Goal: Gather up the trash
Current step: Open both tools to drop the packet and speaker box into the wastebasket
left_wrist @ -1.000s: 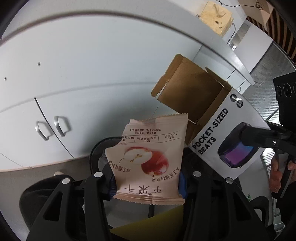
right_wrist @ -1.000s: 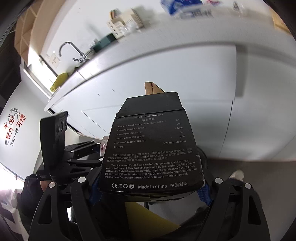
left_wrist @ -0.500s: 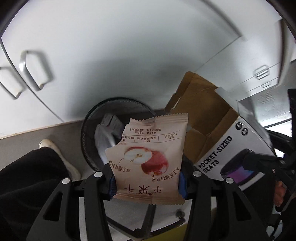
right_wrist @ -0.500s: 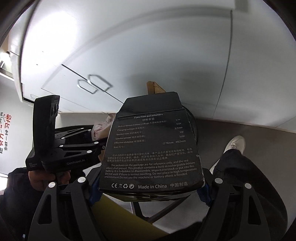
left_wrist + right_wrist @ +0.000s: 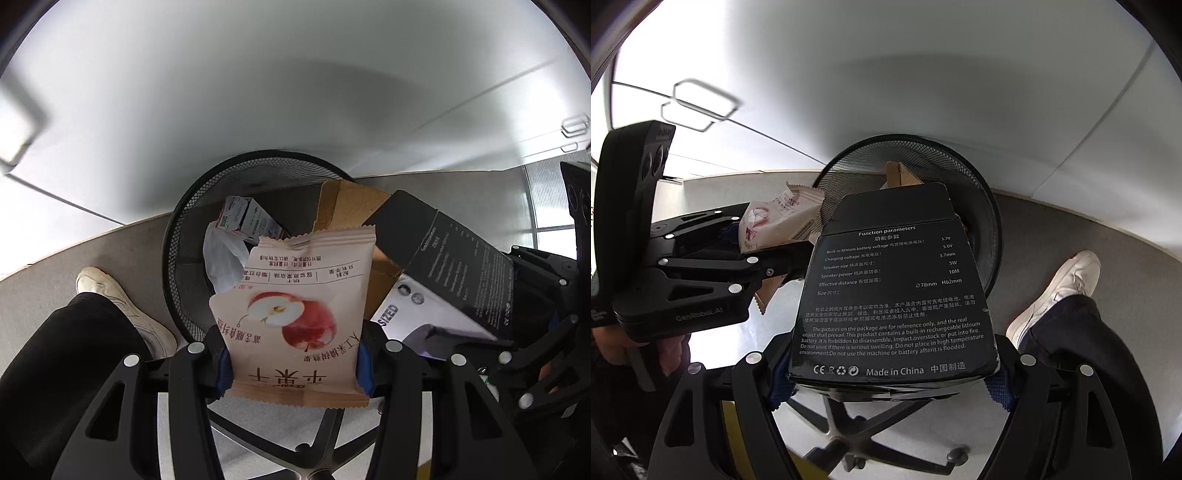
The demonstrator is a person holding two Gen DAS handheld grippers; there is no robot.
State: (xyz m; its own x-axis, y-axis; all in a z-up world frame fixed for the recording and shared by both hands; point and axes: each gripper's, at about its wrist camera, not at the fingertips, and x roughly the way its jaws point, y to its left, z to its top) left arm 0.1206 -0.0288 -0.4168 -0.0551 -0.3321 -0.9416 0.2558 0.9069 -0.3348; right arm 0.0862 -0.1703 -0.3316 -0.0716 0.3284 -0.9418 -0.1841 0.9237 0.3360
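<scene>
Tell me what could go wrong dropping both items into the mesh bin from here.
The speaker box in the right gripper is wide with open cardboard flaps; it may catch the wastebasket rim. The snack packet in the left gripper sits near the rim's front edge; released now, it might fall outside.

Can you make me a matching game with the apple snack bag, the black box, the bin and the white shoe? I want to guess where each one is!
Things:
1. snack bag
2. black box
3. bin
4. shoe

Places:
A. on the floor by the cupboard, with trash inside
B. in the right gripper
C. on a foot
D. in the left gripper

Pairs: 1-D, 2-B, 3-A, 4-C
</scene>
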